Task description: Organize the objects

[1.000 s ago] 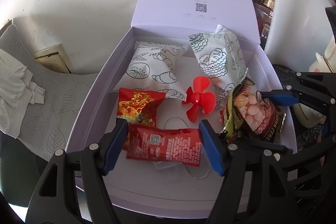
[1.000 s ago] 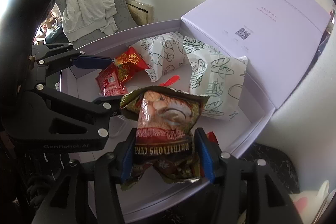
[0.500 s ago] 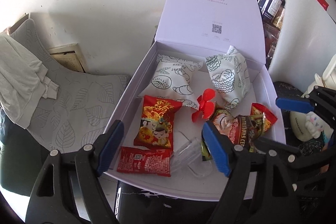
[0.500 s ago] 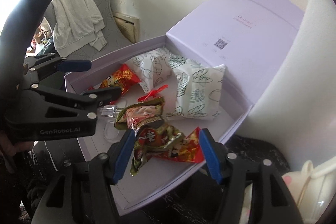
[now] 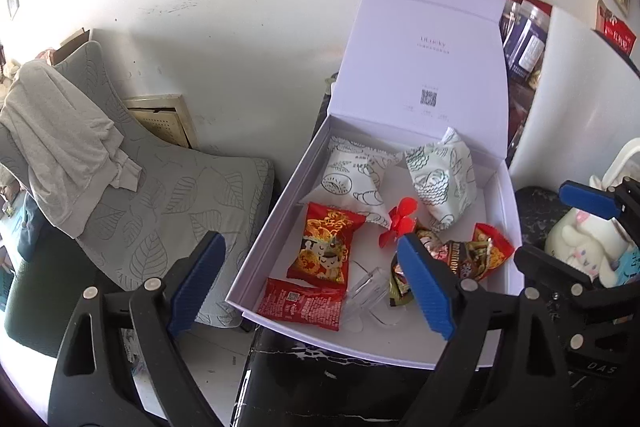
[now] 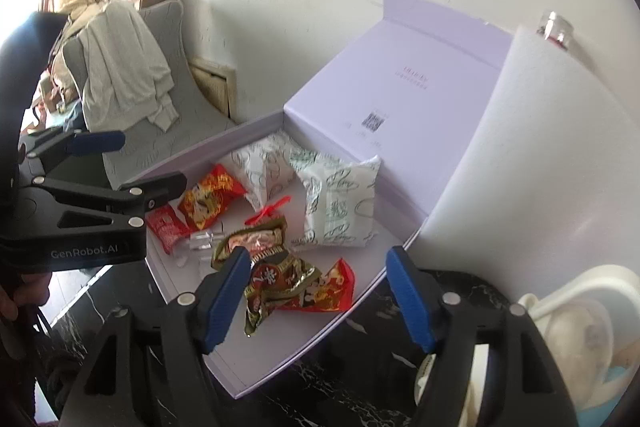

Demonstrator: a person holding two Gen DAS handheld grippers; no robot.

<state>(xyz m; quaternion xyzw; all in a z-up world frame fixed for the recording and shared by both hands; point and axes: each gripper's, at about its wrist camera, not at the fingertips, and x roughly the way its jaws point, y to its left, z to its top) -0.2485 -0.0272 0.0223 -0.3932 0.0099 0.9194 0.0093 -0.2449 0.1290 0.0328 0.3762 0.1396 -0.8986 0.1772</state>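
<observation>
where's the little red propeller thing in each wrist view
Left wrist: the red propeller lies mid-box, just above the left gripper's right fingertip, between the red cartoon packet and the brown cereal packet.
Right wrist: only partly seen, the red propeller peeks out behind the brown cereal packet.
Shared landmark: the QR code on the open lid.

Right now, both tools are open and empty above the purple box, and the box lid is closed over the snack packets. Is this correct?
Not quite: the lid is not closed. It stands open, upright at the far side of the purple box, as the left wrist view shows. The rest holds: the left tool and right tool are empty, jaws opening, above the box with the snack packets inside.
</observation>
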